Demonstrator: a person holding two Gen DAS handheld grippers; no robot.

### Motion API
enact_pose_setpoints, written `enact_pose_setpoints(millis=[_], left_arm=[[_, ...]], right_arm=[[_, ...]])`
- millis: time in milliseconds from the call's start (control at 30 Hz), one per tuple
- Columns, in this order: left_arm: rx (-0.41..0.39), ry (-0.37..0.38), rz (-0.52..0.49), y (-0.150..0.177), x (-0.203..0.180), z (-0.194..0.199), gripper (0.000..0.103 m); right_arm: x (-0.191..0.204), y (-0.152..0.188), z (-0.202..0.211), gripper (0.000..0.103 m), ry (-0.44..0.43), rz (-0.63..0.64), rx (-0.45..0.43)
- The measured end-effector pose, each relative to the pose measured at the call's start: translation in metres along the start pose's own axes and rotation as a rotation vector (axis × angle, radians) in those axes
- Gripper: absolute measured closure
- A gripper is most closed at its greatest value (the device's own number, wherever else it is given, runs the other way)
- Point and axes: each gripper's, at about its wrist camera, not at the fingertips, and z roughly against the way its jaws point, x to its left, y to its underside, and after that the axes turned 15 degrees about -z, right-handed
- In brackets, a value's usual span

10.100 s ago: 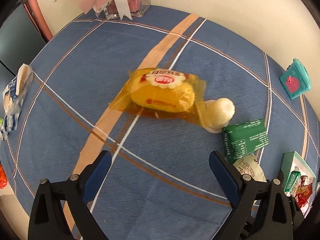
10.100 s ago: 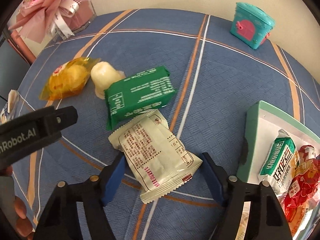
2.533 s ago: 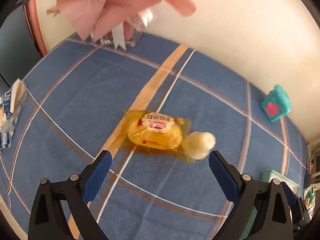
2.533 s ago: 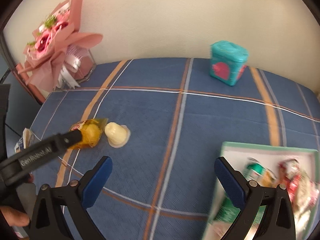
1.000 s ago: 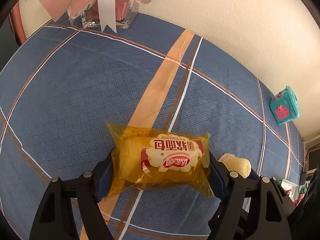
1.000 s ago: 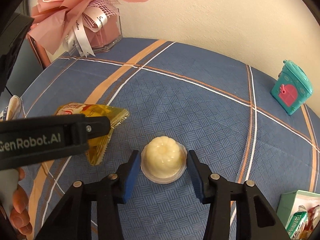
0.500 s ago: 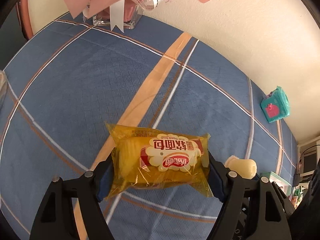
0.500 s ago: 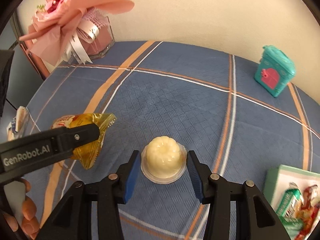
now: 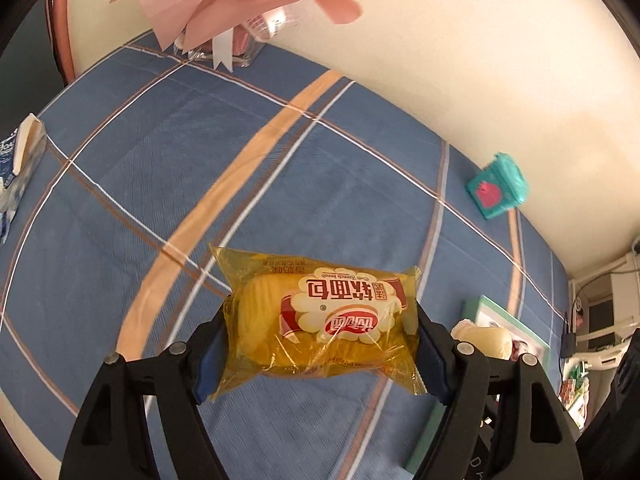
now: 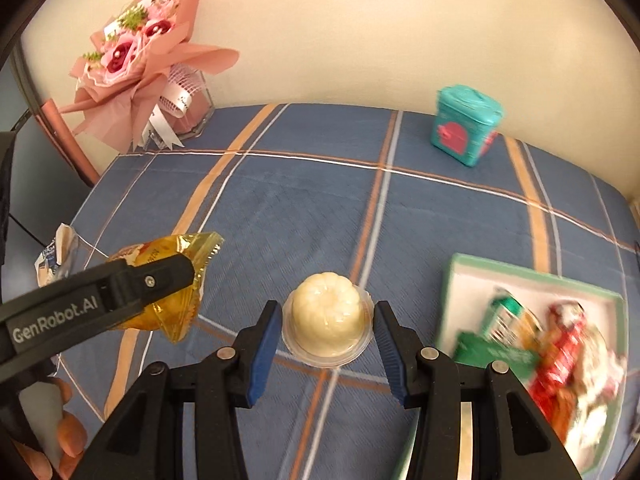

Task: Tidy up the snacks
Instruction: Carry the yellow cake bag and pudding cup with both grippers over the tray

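Both snacks have left the blue plaid tablecloth (image 9: 168, 168) since a second ago, when they rested on it inside my jaws; now they hang above it and the green tray (image 10: 532, 276) has slid into view at my right. My left gripper (image 9: 320, 332) is clenched across the long ends of the yellow bread packet (image 9: 320, 320), its label facing the camera, gripped by the ends so the soft loaf inside is not crushed. My right gripper (image 10: 326, 330) pinches the clear cup of the cream pudding (image 10: 326, 314) by its rim on both sides, keeping the domed top upward. From the left wrist view the pudding peeks out just behind my right finger, so my two hands travel close together. The tray already holds green and red packets, blurred here. I judge the step in hand is carrying both to that tray; the teal tin (image 10: 466, 130) and pink bouquet (image 10: 132, 68) stand well apart near the wall.
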Motion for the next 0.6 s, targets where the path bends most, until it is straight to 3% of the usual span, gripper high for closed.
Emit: enact_pose_setpoints(millis=[600], left_arm=[[-0.057,0.008,-0.078,0.047,-0.088,0.037,0.023]], right_arm=[[-0.08,0.036,0.074,0.053,0.018,-0.133,-0.053]])
